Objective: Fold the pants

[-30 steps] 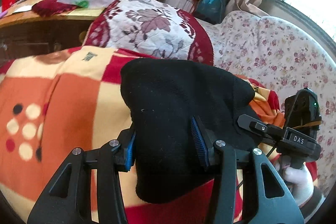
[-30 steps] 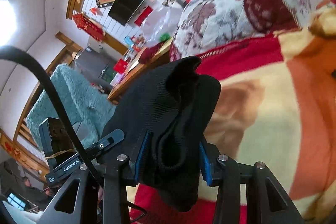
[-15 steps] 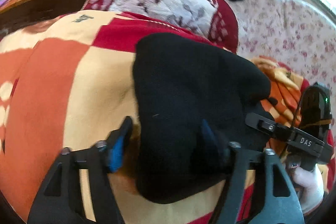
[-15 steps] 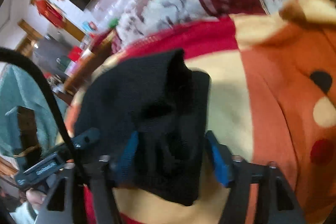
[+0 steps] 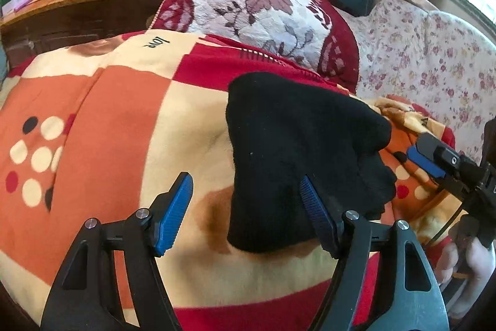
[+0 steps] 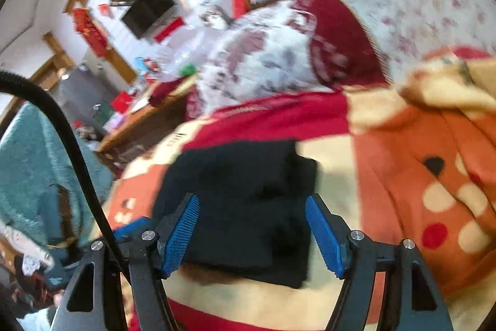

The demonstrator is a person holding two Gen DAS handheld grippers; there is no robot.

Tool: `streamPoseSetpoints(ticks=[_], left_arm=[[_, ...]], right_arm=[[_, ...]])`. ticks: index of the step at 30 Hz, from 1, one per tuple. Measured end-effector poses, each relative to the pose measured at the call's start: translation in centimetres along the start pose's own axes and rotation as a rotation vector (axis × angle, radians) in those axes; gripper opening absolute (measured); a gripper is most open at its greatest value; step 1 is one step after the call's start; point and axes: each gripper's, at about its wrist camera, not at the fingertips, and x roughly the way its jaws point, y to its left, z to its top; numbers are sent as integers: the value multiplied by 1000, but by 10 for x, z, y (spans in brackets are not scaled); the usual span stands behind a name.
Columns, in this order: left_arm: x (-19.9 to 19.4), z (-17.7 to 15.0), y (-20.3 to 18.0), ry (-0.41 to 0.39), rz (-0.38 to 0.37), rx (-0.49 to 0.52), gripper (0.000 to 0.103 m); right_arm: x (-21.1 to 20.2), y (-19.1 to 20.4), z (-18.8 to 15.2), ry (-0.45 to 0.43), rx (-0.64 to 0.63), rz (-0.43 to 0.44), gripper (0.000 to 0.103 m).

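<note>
The black pants [image 5: 294, 145] lie folded in a thick bundle on the orange, cream and red blanket [image 5: 117, 120]. My left gripper [image 5: 246, 211] is open at the bundle's near left corner. Its right pad [image 5: 316, 216] is against the cloth and its left pad [image 5: 176, 207] stands apart over bare blanket. In the right wrist view, which is blurred, my right gripper [image 6: 254, 236] is open astride the near edge of the pants [image 6: 241, 176]; neither pad presses on them. The right gripper's finger [image 5: 434, 163] shows at the bundle's far right.
A red and white floral cushion [image 5: 263, 11] lies just behind the pants. A flowered sofa cover [image 5: 434, 58] fills the right. A wooden table [image 5: 77, 11] with a plastic bag and small items stands behind left. A hand [image 5: 465, 256] holds the right gripper's grip.
Both grippers were shut on the black bundle and have spread their jaws and let it go. It now rests on the blanket. The left gripper has sunk a little.
</note>
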Motion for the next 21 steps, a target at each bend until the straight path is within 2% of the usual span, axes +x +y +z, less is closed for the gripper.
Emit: streamPoseSetpoints(ticks=[4, 10, 14, 21], left_arm=[[-11, -3, -3, -14, 30, 8, 73], [-27, -7, -9, -57, 79, 50, 73], [-37, -10, -15, -88, 91, 64, 73], [-55, -17, -31, -137, 114, 93, 73]], right_arm=[[16, 26, 8, 24, -72, 8, 69], [31, 40, 8, 60, -73, 31, 69], [23, 47, -3, 67, -97, -2, 69], [-8, 56, -22, 27, -143, -71, 69]])
